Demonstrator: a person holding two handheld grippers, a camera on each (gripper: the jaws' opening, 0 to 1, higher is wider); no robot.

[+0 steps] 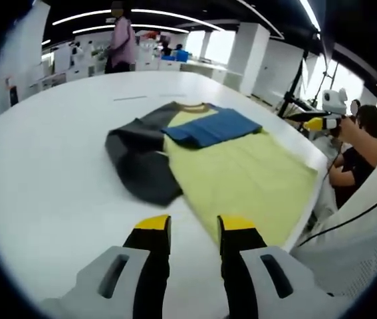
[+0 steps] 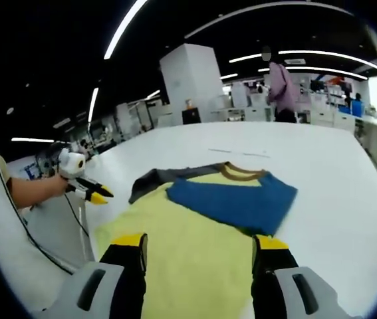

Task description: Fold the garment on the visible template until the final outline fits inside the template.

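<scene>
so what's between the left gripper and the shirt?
Nothing. In the left gripper view, bare white table runs from the left gripper, open and empty, to the shirt; its yellow hem lies just beyond the right jaw's tip.

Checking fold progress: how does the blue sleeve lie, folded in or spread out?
Folded in. The blue sleeve lies across the yellow T-shirt chest below the collar, while the grey sleeve spreads out on the white table.

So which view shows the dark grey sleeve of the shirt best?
The left gripper view: the dark grey sleeve lies spread on the white table, seen nearly whole beside the yellow body. In the right gripper view only a narrow strip of that sleeve shows beyond the yellow body.
</scene>
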